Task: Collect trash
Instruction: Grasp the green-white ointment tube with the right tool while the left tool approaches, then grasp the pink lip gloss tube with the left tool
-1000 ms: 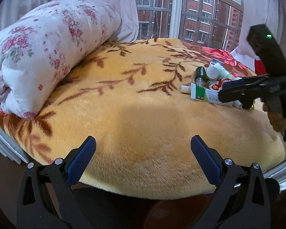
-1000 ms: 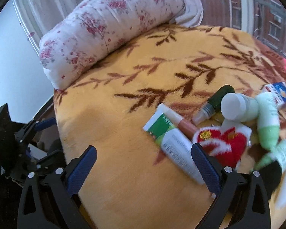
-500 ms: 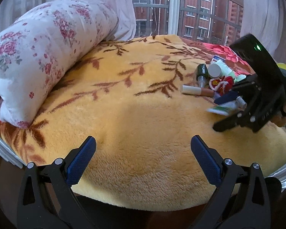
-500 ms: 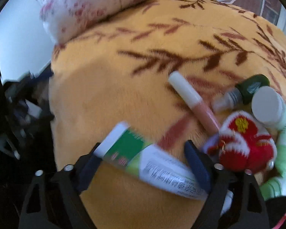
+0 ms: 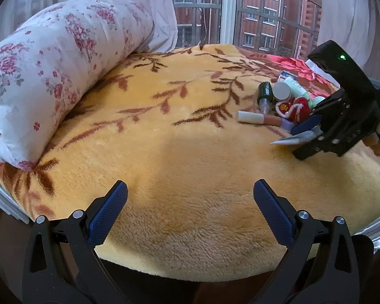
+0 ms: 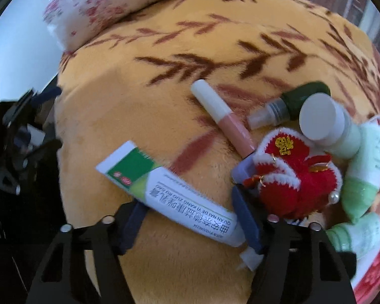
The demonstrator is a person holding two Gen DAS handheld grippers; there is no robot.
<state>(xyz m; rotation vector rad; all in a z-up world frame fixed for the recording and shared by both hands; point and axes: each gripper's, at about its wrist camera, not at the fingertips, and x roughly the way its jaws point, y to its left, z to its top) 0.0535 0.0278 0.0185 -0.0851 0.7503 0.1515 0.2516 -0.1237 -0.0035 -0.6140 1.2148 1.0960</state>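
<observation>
One white-and-green ointment tube (image 6: 169, 195) lies flat on the yellow leaf-print blanket (image 6: 144, 96) of the bed, crosswise between the pads of the right gripper (image 6: 190, 224), nozzle end just past the right pad. Jaws are closing around it; can't tell whether the pads press on it. Just beyond, in a tight cluster: one pink lip-gloss tube (image 6: 223, 119) with white cap, one dark green dropper bottle (image 6: 291, 103), one white-capped bottle (image 6: 326, 124), one red crocheted ornament (image 6: 293, 174) with white trim, at least two pale green tubes (image 6: 362, 177), one small carton edge, mostly hidden. Ornament touches the gloss tube and sits just beside the right pad. One rolled floral quilt (image 5: 58, 68) along the far left of the bed. Left gripper (image 5: 190, 212) is spread wide, nothing between the pads, over the blanket's near edge, well apart from the cluster.
</observation>
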